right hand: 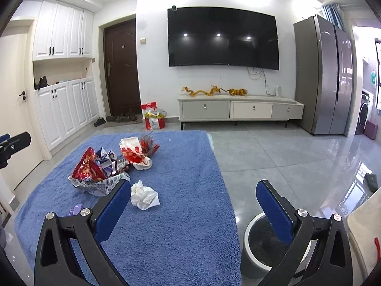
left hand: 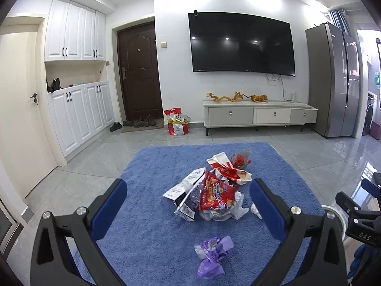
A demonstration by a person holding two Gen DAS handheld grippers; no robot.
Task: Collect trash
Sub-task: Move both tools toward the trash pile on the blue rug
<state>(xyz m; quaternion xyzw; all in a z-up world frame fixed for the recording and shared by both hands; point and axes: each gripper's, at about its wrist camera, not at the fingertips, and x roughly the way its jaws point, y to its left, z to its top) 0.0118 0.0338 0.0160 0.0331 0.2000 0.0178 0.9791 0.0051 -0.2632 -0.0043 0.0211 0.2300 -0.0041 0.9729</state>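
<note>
A heap of red and white snack wrappers (left hand: 214, 190) lies mid-way on a blue cloth-covered table (left hand: 147, 238). A crumpled purple wrapper (left hand: 212, 255) lies nearer, between my left gripper's open fingers. My left gripper (left hand: 188, 188) is open and empty above the cloth. In the right wrist view the wrapper heap (right hand: 95, 169) is at left, a white crumpled tissue (right hand: 144, 196) lies beside the left finger, and a white-rimmed trash bin (right hand: 262, 238) stands on the floor beside the table. My right gripper (right hand: 193, 188) is open and empty.
A red-and-white wrapper with red foil (right hand: 137, 153) lies further back on the cloth. A TV cabinet (right hand: 238, 109), a wall TV (right hand: 221, 38), a grey fridge (right hand: 323, 76) and a red bag (right hand: 153, 119) stand on the far side of the tiled floor.
</note>
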